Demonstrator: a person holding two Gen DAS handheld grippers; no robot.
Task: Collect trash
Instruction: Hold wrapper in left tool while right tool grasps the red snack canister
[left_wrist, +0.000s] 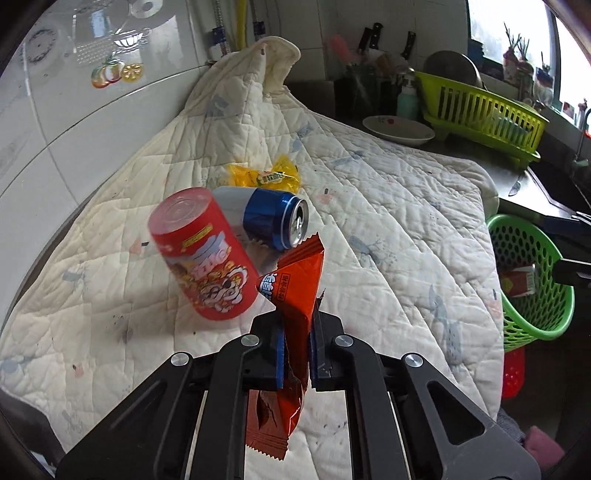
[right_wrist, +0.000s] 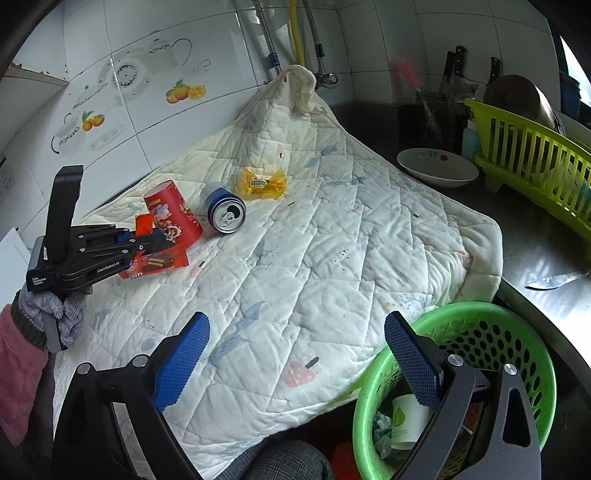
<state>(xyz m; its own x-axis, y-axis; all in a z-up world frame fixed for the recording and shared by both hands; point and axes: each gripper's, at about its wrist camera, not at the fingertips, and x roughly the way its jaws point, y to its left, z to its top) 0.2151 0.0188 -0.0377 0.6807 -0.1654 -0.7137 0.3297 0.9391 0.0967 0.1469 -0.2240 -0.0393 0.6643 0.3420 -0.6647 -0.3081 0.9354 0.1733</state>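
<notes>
Left gripper (left_wrist: 296, 332) clenched on orange wrapper (left_wrist: 295, 291); right gripper (right_wrist: 295, 354) released, over quilt (right_wrist: 332, 258).

red can (left_wrist: 205, 254) (cartoon print), green basket (right_wrist: 480, 325)

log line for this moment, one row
left gripper: shut on orange wrapper | right gripper: open, empty | on quilt: red can, blue can, yellow wrapper | green basket: some trash in
</notes>
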